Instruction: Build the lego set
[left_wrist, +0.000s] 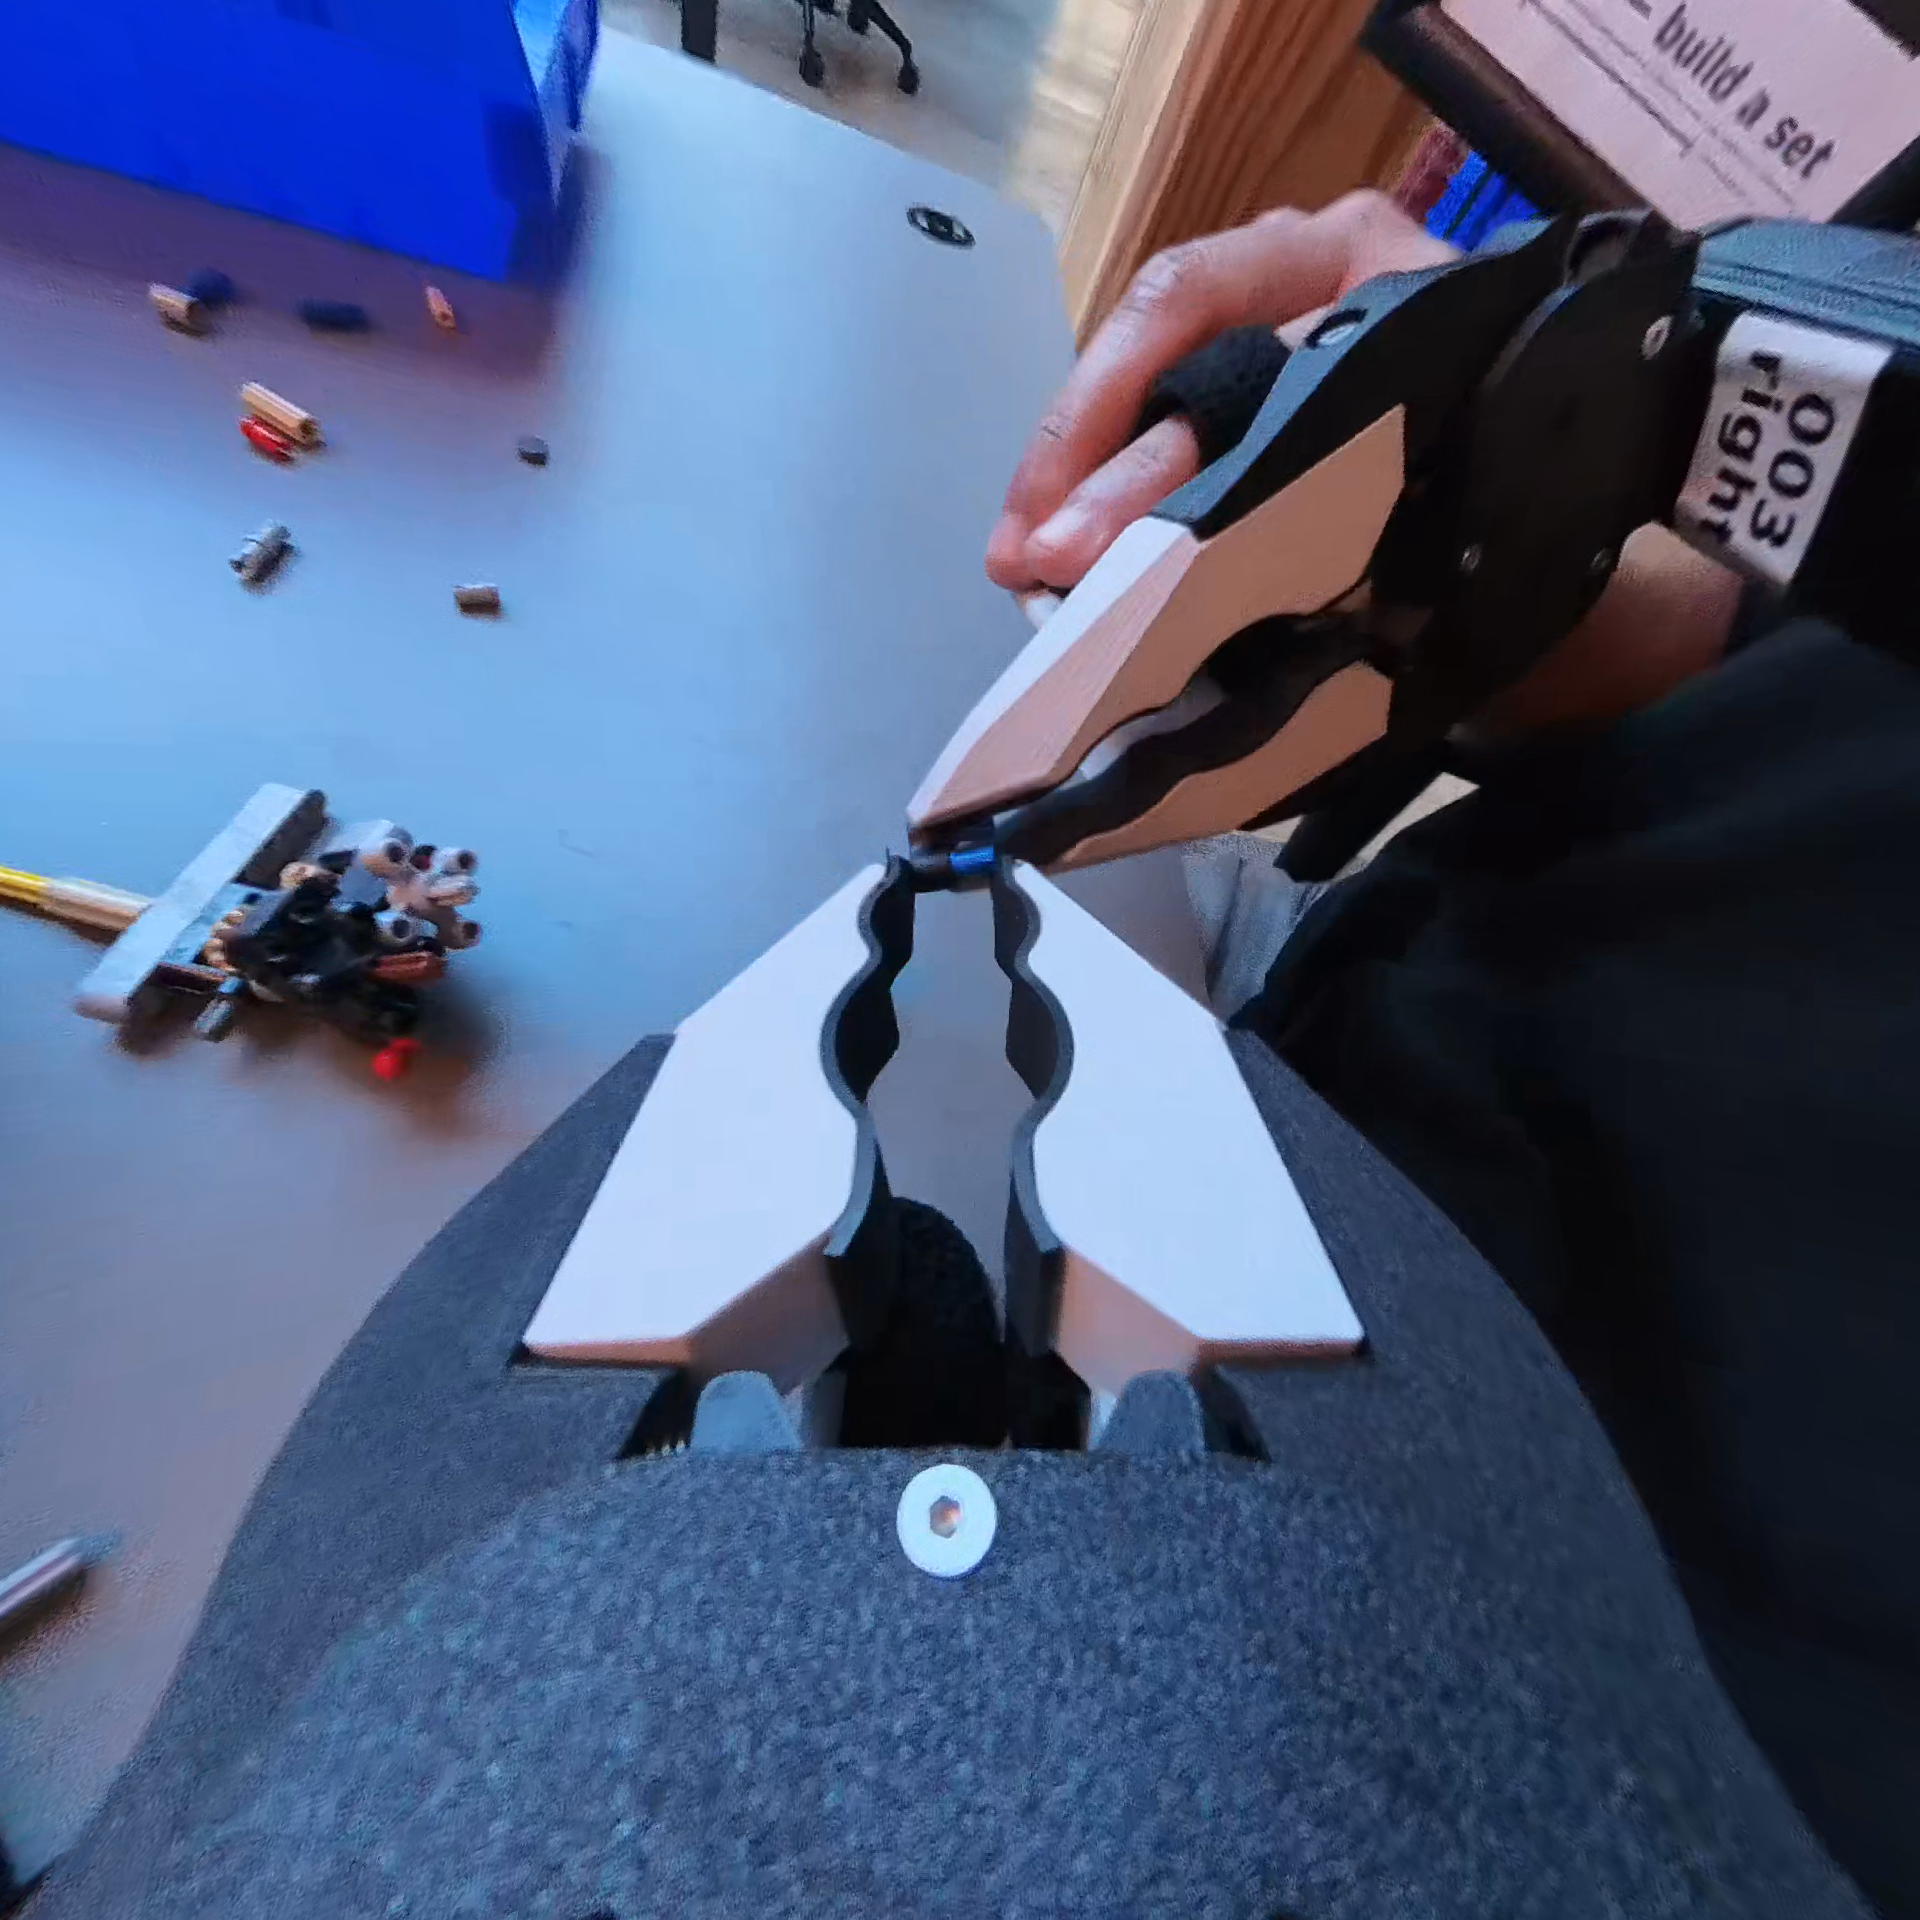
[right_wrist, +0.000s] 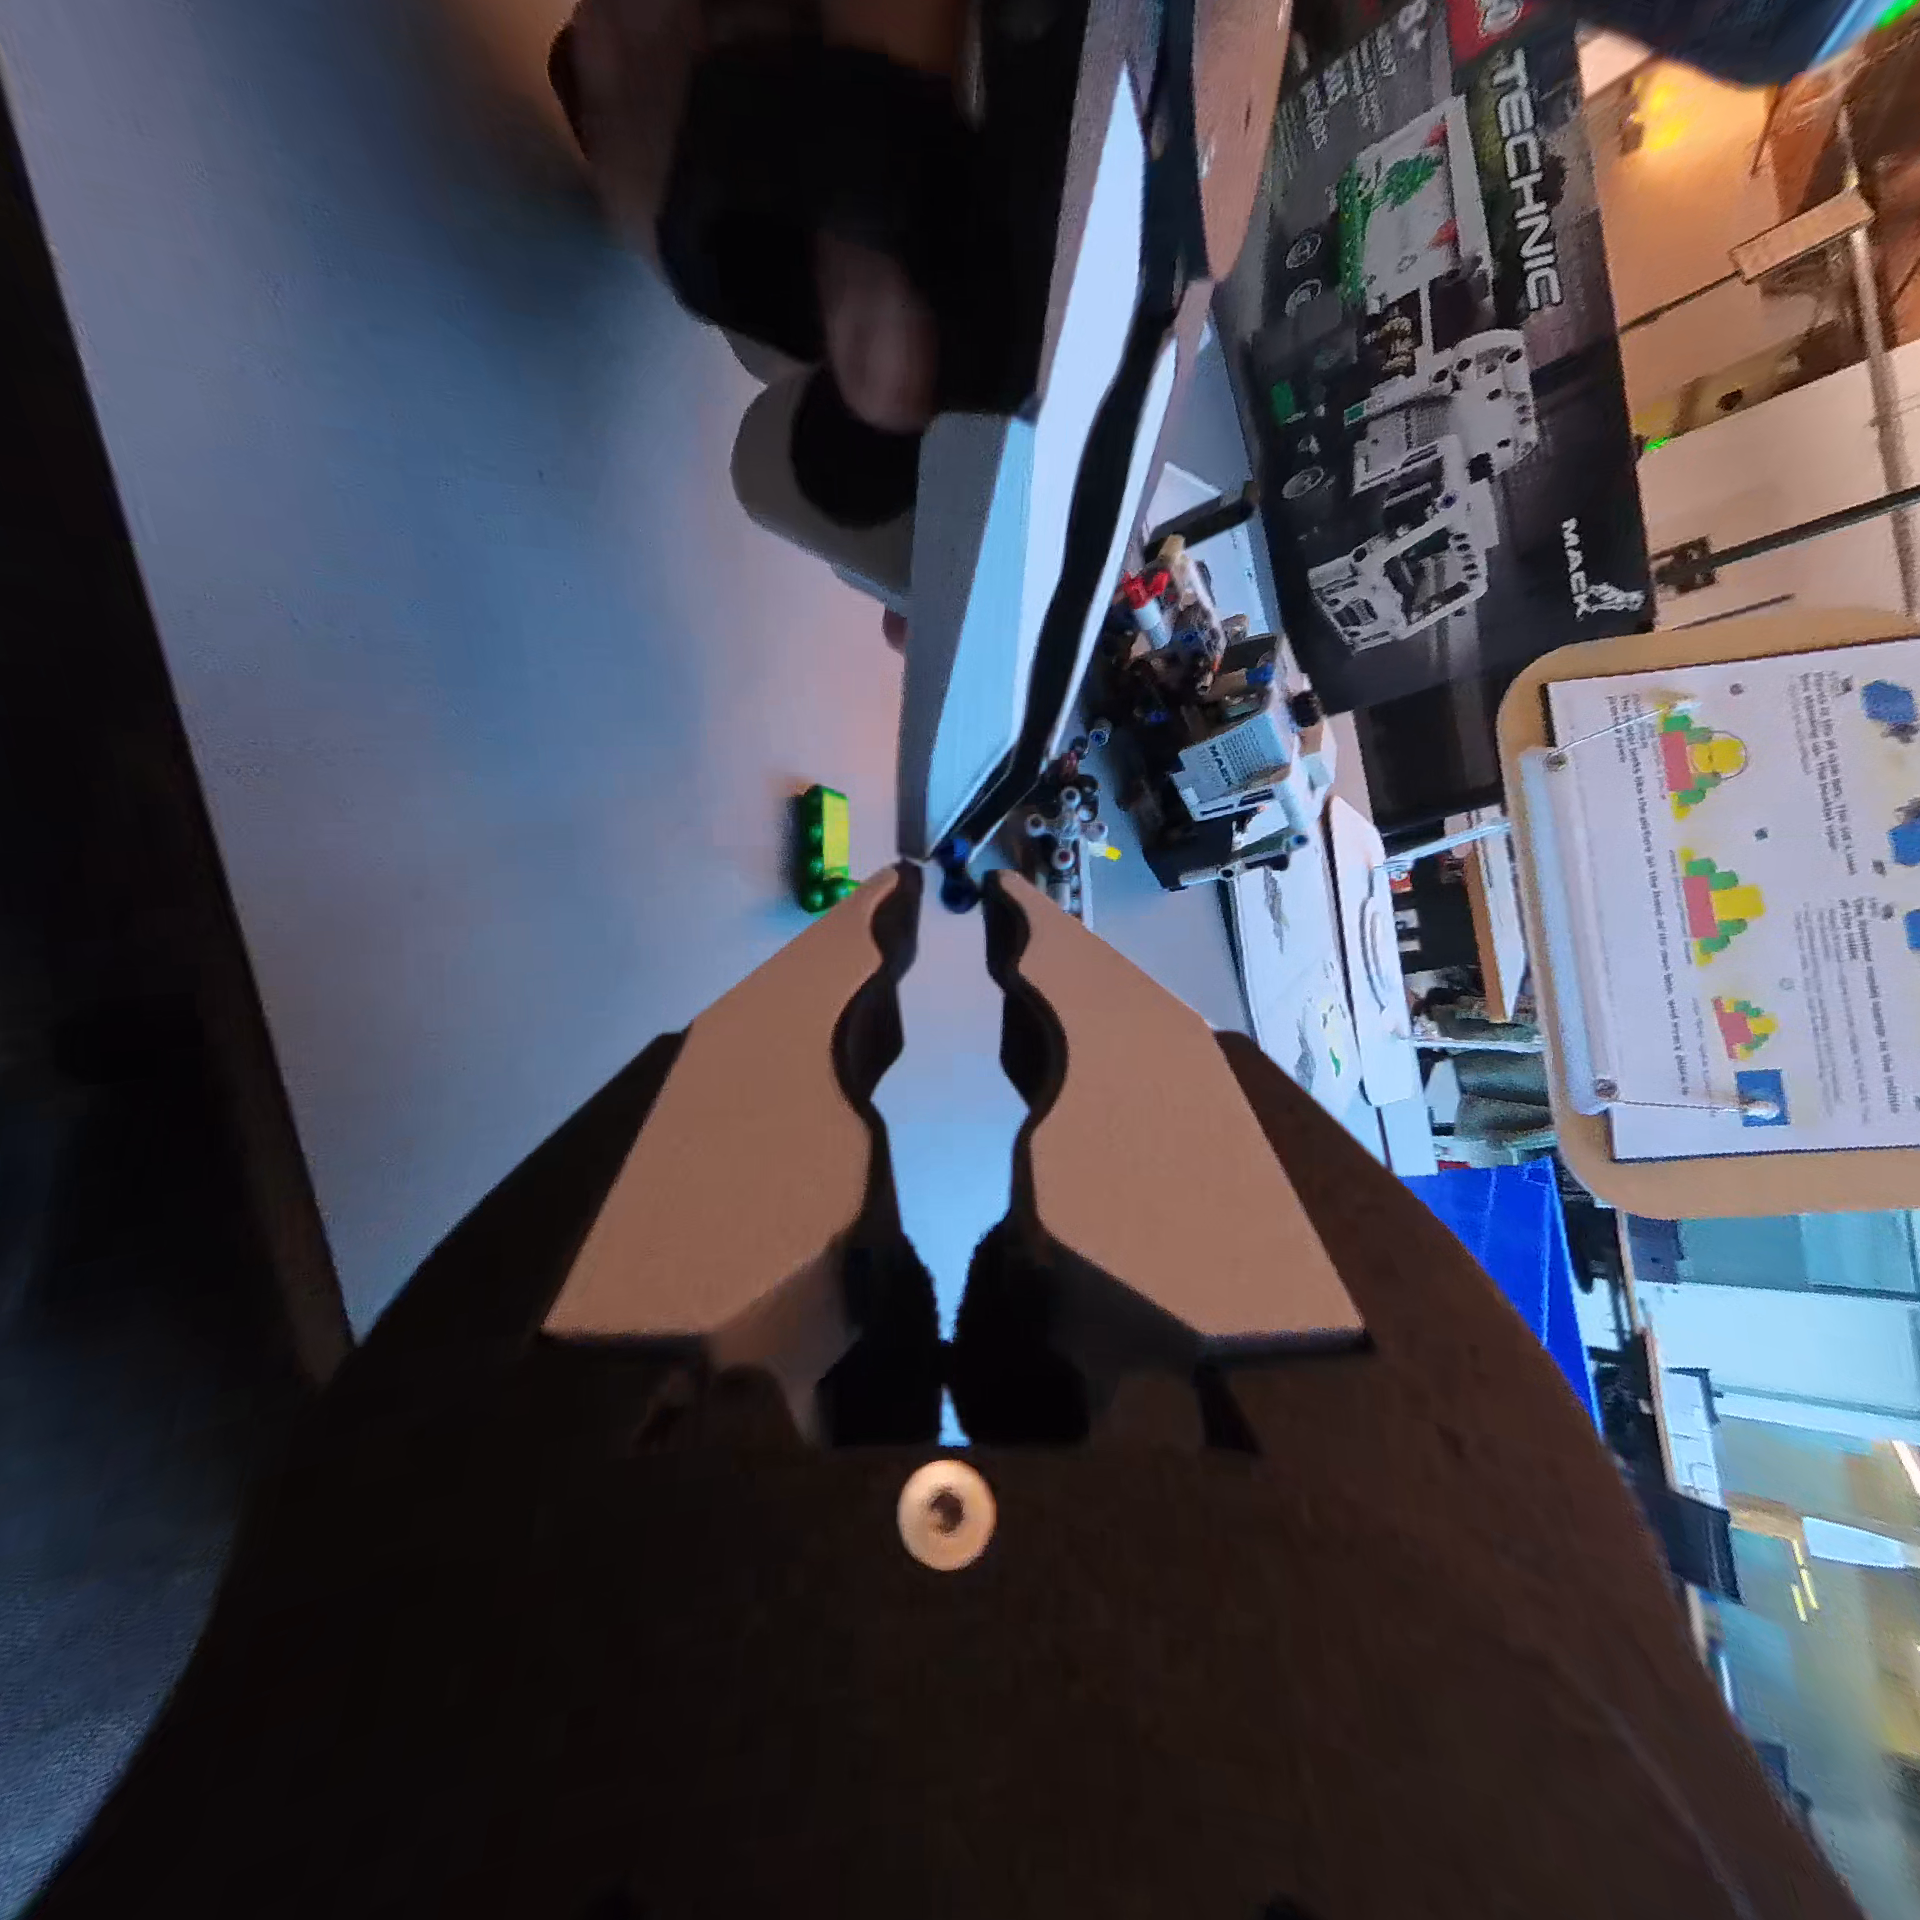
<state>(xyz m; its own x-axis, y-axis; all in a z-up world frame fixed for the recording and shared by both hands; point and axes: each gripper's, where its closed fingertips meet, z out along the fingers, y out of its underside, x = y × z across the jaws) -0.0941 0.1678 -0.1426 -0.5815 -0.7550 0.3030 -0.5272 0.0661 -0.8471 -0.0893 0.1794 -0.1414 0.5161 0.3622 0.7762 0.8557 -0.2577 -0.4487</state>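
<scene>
Subject item: a small blue plastic pin (left_wrist: 966, 869), held in the air above the pale grey worktop (left_wrist: 675, 582), at the point where both tools meet.

Left tool (left_wrist: 948, 873), white-faced fingers with black wavy pads: narrowly parted at the tips, with the blue pin lying between them. Whether the pads actually press on it cannot be told.

Right tool (left_wrist: 971, 831), tan-faced fingers on a black body: fingertips closed down onto the same blue pin from above. In the right wrist view this tool (right_wrist: 948, 883) shows a narrow gap at the tips with the pin (right_wrist: 951, 868) in it and the left tool's tips (right_wrist: 940, 842) touching it from the far side.

A bare hand (left_wrist: 1132, 416) grips the right tool's handle just behind the pin.

Surroundings, placed from the pin:
- Well to its left on the worktop, a partly built assembly of black, grey and tan parts (left_wrist: 301, 914).
- Beyond that, loose small pieces, tan, red, dark blue and grey (left_wrist: 275, 416), scattered apart.
- Farther off, at the worktop's far left, a blue plastic bin (left_wrist: 281, 114).
- In the right wrist view, a green and yellow brick cluster (right_wrist: 823, 847) lies near the pin; a dark printed set box (right_wrist: 1455, 395) and a tan-framed instruction sheet (right_wrist: 1725, 914) stand beyond.
</scene>
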